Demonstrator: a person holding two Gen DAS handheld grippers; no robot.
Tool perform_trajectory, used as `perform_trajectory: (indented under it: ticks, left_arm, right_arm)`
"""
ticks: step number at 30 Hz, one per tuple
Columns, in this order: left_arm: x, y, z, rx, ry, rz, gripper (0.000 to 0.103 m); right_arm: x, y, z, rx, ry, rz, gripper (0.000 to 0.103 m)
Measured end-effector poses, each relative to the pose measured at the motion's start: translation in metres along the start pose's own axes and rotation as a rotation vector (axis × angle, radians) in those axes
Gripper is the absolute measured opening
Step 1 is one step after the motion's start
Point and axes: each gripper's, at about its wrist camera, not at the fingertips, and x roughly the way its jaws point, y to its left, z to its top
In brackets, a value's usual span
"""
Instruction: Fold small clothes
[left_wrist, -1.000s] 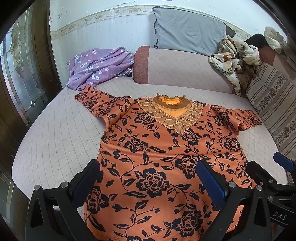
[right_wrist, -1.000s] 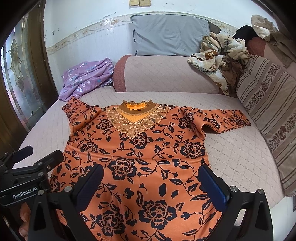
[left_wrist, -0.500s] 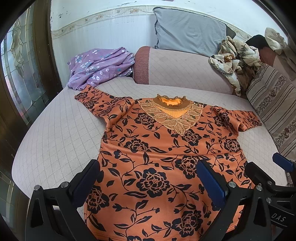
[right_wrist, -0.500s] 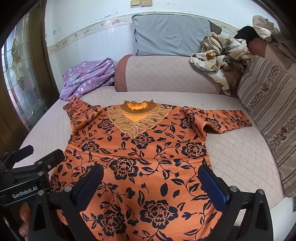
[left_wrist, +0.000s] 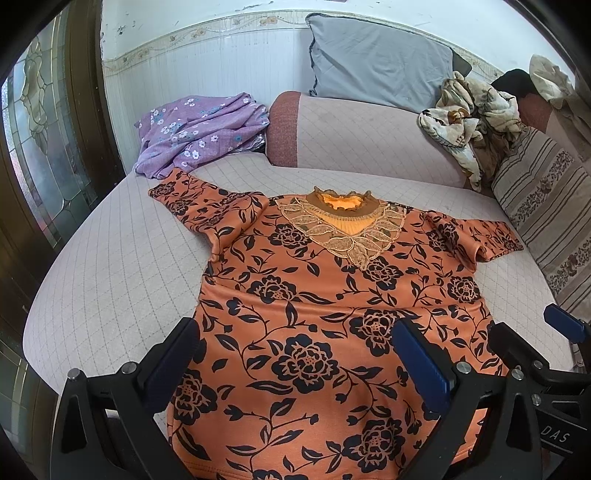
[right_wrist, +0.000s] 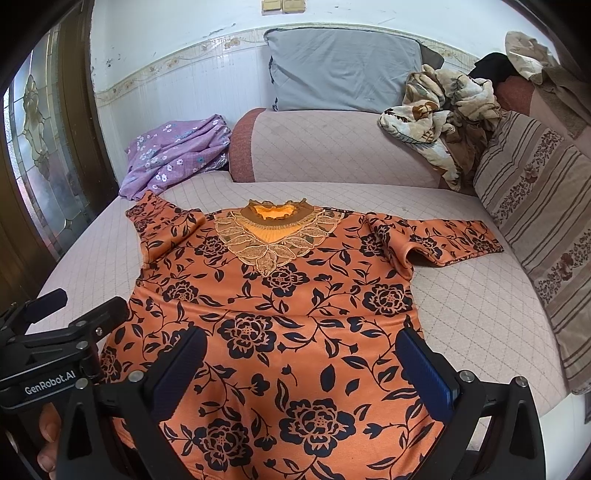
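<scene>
Left gripper (left_wrist: 295, 365): jaws wide, holding nothing, low centre of frame over the hem.
Right gripper (right_wrist: 303, 369): likewise wide and empty, beside the other, above the lower body of the top.
Orange floral top (left_wrist: 332, 314): spread flat, front up, mid-frame on the quilted sofa seat (left_wrist: 110, 280); sleeves out toward upper left and right.
Handling: looks light, limp knit; likely to sag and crease.
Grip: probably pinch hem corners or sleeve cuffs, not the lace collar (right_wrist: 275, 236).
</scene>
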Motion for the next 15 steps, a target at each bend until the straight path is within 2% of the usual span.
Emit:
perform_trajectory:
  ticks: [15]
  left_arm:
    - [0.0006,0.0,0.0001,-0.003,0.0,0.0,0.103]
  right_arm:
    - [0.0014,0.0011,-0.0003,-0.005,0.005,0.006,0.103]
